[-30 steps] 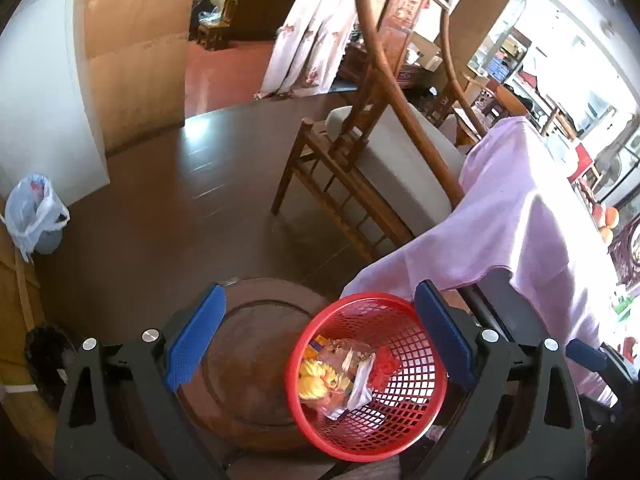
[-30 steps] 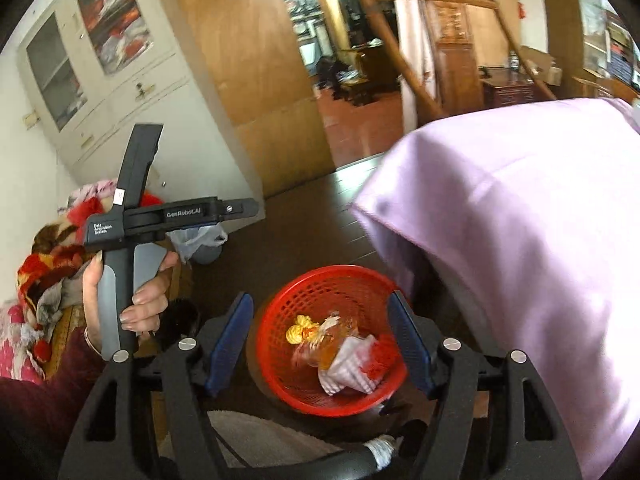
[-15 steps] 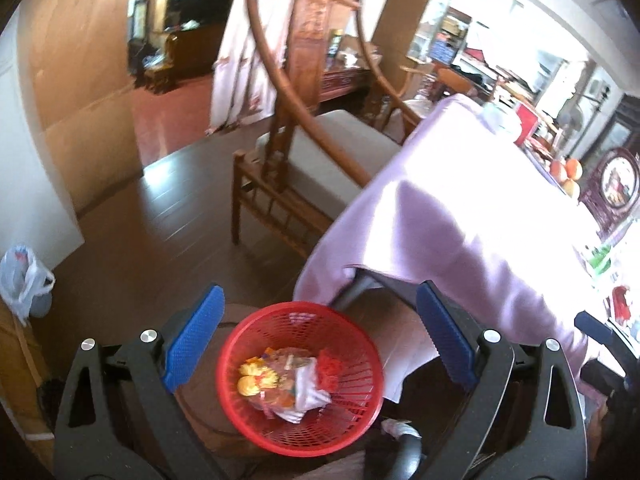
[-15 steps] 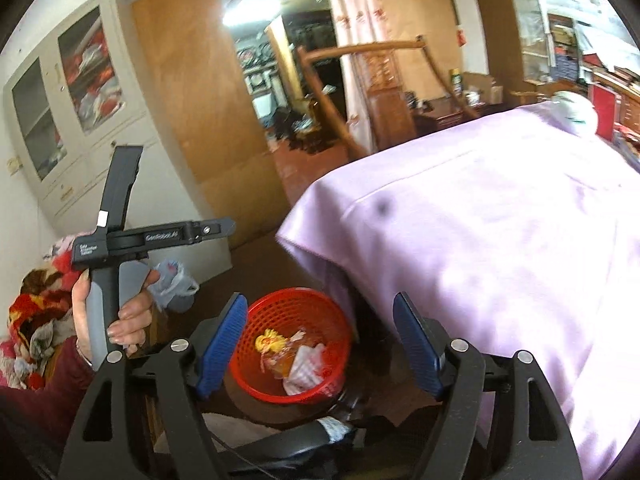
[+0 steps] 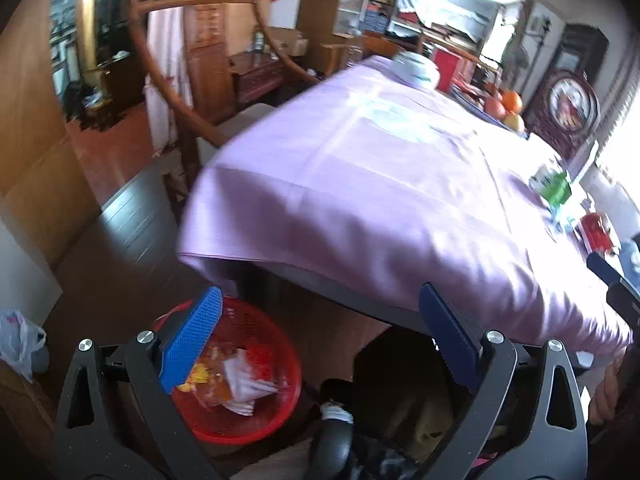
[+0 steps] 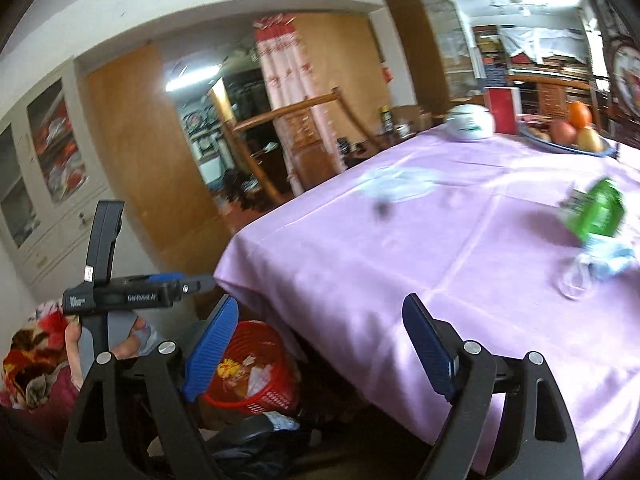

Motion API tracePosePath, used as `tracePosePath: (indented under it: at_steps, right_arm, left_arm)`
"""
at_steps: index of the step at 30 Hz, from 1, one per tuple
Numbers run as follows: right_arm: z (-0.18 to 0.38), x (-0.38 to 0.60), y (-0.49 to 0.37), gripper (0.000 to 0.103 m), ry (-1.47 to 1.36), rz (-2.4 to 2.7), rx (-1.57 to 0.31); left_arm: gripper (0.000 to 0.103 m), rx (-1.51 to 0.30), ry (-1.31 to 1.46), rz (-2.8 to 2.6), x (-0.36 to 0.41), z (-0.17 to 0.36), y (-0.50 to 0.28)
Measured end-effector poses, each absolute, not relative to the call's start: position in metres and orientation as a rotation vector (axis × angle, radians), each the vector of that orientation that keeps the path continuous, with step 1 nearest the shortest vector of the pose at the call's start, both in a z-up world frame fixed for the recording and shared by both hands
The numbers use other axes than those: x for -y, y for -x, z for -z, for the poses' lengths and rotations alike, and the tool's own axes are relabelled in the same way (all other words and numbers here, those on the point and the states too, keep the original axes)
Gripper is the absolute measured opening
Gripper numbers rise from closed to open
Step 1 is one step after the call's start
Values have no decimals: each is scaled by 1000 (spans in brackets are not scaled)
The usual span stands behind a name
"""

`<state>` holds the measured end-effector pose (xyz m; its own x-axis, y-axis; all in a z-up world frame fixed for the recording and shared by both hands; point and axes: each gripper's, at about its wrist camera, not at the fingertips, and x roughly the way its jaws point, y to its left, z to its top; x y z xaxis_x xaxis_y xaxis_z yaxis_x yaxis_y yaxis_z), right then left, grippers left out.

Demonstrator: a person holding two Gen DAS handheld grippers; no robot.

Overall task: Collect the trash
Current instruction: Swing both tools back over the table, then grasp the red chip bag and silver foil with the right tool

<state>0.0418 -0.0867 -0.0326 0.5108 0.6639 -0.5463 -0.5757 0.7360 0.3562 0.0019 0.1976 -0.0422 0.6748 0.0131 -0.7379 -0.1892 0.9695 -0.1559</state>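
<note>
Nearby, wrapper-filled red basket (image 5: 256,408)

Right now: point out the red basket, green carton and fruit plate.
red basket (image 5: 280,412), left wrist view, mesh wall.
green carton (image 6: 600,210), right wrist view, front face.
fruit plate (image 6: 538,138), right wrist view, blue rim.

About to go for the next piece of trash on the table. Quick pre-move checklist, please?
1. Right hand-held gripper empty: ok, jaws opening, nothing between them.
2. Left hand-held gripper empty: ok, open.
3. Red basket placed to receive trash: ok, beside the table's near corner, wrappers inside.
4. Target visible: ok, green packet lies on the purple tablecloth.
5. Clear plastic beside it loose: cannot tell, blurred.
6. Fruit plate clear of the path: ok, far end.
</note>
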Motion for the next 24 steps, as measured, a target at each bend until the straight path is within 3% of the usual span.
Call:
tracePosePath:
  at_steps: [24]
  right_arm:
    - [54, 321, -97, 91, -254, -156, -656]
  left_arm:
    - [95, -941, 35, 262, 26, 45, -175]
